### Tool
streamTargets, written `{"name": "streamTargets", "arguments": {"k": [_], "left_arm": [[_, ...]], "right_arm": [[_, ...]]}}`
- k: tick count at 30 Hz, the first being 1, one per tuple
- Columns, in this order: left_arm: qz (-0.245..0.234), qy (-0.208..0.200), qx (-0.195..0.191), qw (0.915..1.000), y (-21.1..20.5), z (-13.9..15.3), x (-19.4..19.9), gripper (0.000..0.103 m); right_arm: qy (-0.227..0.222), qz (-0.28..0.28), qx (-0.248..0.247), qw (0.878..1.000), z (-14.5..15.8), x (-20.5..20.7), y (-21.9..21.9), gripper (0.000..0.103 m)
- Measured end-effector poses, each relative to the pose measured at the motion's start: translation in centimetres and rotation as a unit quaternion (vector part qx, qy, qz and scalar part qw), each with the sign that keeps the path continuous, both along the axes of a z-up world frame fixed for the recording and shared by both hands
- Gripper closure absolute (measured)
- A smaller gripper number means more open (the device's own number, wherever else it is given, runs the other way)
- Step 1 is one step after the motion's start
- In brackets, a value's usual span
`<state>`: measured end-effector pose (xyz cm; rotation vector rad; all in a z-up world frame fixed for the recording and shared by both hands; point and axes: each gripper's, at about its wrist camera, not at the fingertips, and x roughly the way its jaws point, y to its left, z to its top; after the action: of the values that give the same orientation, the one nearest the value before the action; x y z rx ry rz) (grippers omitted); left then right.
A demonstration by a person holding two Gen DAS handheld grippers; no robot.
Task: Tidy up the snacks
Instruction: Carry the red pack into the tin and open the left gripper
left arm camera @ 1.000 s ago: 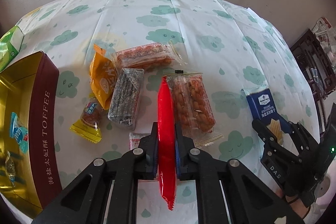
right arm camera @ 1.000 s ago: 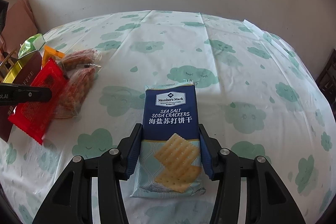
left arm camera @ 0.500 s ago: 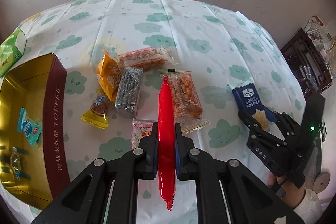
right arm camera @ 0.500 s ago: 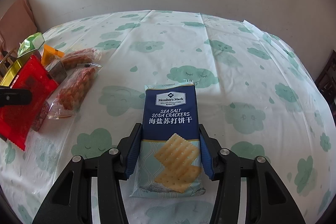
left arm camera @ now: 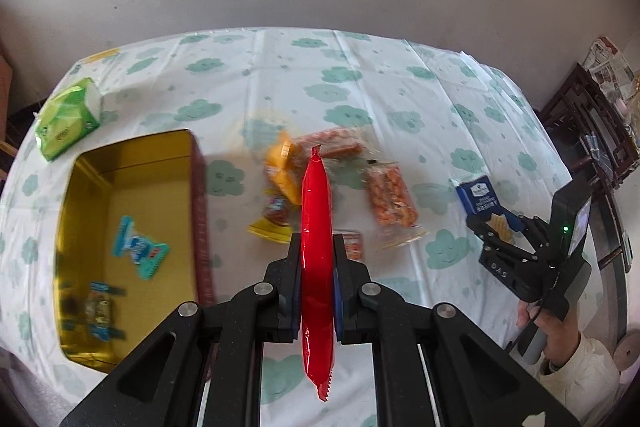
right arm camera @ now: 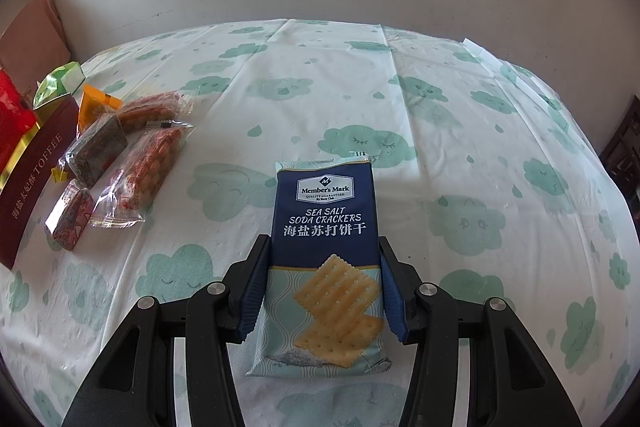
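My left gripper (left arm camera: pixel 316 259) is shut on a thin red packet (left arm camera: pixel 316 195), held edge-on above the table. Below and to its left lies the open toffee tin (left arm camera: pixel 200 187), gold inside, with several small sweets in it. A snack pile lies beyond the fingers: an orange packet (left arm camera: pixel 280 167), two peanut packs (left arm camera: pixel 390 197), a yellow sweet (left arm camera: pixel 272 223). My right gripper (right arm camera: pixel 324 287) is shut on a blue soda cracker packet (right arm camera: pixel 326 219) resting on the cloud-print cloth. In the right wrist view the red packet (right arm camera: pixel 10 115) shows at the far left, above the tin (right arm camera: pixel 32 179).
A green tissue pack (left arm camera: pixel 66 119) lies at the table's far left. Dark wooden furniture (left arm camera: pixel 592 147) stands past the right edge. A person's hand (left arm camera: pixel 552 331) holds the right gripper's handle. A dark sesame bar (right arm camera: pixel 98 149) and a small red-white packet (right arm camera: pixel 70 215) lie beside the tin.
My left gripper has risen and drawn back with the red packet, so more of the table and the tin's inside show. The right gripper and cracker packet have not moved.
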<state>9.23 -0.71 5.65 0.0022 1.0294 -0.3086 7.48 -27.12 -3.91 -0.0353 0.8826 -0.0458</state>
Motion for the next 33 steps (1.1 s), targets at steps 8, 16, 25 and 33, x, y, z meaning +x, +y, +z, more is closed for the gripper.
{"name": "streamTargets", "arguments": {"k": [8, 16, 25, 33], "left_arm": [[0.068, -0.009, 0.036, 0.9970, 8.3, 0.2, 1.1, 0.093], [0.116, 0.035, 0.046, 0.9916, 14.6, -3.2, 2.8, 0.093], [0.127, 0.069, 0.072, 0.9869, 17.0, -6.9, 2.3, 0.093], [0.130, 0.061, 0.114, 0.9831, 17.6, -7.6, 2.6, 0.093]], "right_arm": [[0.000, 0.000, 0.000, 1.000, 0.0, 0.0, 0.0, 0.052], [0.000, 0.000, 0.000, 1.000, 0.0, 0.0, 0.0, 0.052], [0.000, 0.000, -0.001, 1.000, 0.0, 0.0, 0.0, 0.052], [0.000, 0.000, -0.001, 1.000, 0.0, 0.0, 0.1, 0.051]]}}
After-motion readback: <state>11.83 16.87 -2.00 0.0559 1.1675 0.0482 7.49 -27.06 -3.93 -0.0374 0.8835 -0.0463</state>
